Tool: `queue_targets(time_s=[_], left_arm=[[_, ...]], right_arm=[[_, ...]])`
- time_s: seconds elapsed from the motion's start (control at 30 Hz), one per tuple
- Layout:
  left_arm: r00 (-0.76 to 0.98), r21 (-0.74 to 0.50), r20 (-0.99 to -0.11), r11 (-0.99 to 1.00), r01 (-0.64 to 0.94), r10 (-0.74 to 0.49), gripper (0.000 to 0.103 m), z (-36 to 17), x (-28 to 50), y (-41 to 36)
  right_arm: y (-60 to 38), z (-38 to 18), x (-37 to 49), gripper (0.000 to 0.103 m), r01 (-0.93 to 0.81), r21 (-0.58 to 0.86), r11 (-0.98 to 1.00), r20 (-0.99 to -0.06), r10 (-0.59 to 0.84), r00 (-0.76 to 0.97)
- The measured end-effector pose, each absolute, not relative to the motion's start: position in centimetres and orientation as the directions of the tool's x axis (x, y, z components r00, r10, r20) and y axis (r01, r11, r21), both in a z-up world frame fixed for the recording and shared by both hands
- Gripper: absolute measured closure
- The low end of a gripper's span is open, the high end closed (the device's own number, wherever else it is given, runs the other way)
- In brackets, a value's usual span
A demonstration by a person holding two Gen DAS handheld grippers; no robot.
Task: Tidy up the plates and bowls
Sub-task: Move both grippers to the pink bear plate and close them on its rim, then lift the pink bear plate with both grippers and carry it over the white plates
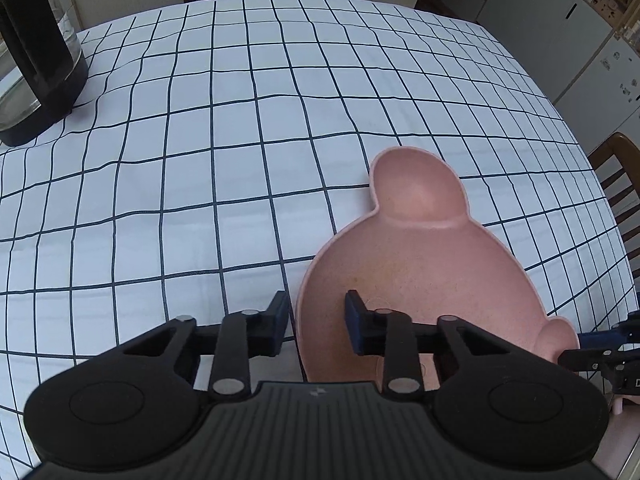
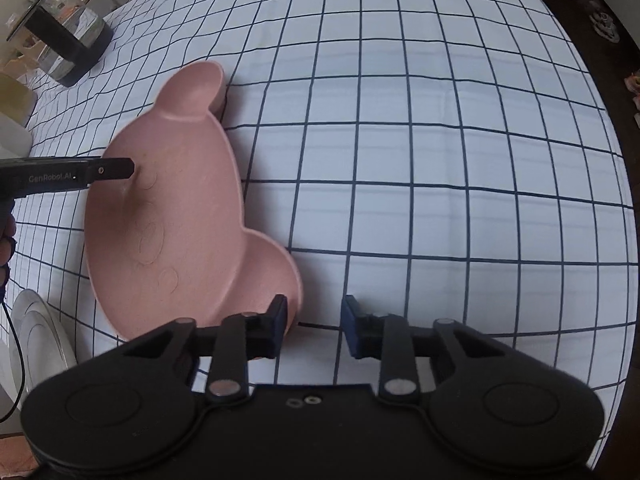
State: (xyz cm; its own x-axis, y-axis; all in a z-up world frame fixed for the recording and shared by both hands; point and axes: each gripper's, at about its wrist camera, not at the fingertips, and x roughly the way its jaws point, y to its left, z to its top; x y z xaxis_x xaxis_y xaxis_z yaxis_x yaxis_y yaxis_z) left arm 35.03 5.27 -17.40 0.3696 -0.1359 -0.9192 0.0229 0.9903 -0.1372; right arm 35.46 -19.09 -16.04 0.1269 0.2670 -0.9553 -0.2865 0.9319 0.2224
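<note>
Pink plate (image 1: 420, 264), matte and speckled with two rounded ear lobes, lies on the checked bench (image 1: 200, 160); open cloth stretches beyond it toward the far edge. Its long axis runs ear to ear. Left tool (image 1: 316, 320) is spread, straddling the rim. Right tool (image 2: 314, 322) is spread just beside the near ear.

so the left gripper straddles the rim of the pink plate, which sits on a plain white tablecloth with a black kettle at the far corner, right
Not quite: the tablecloth is not plain white; it has a dark grid of lines, as the left wrist view shows. The rest holds: the left gripper is open with the pink plate rim between its fingers, and the black kettle stands at the far corner.
</note>
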Motion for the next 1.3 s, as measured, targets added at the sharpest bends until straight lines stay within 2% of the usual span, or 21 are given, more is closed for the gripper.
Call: queue_targets(time_s=[0.07,0.2,0.73,1.3], left_arm=[[0.370,-0.123,-0.921,0.992,0.027,-0.124,0.086,-17.3,34.9,5.2],[0.379,-0.122,-0.917,0.992,0.025,-0.122,0.089,-17.1,34.4,5.3],[0.447,-0.129,-0.889,0.991,-0.035,-0.100,0.091,-13.2,30.4,7.3],[0.492,-0.116,-0.870,0.984,-0.138,-0.034,0.091,-6.9,19.5,11.9]], right_arm=[[-19.0,-16.1,35.4,0.083,-0.292,0.226,0.930,-0.955,0.271,0.124],[-18.8,-16.2,35.4,0.095,-0.287,0.243,0.927,-0.950,0.287,0.125],[-17.4,-13.4,34.0,0.096,-0.316,0.219,0.923,-0.936,0.290,0.198],[-12.0,-7.8,30.4,0.097,-0.478,0.187,0.858,-0.912,0.333,0.241]])
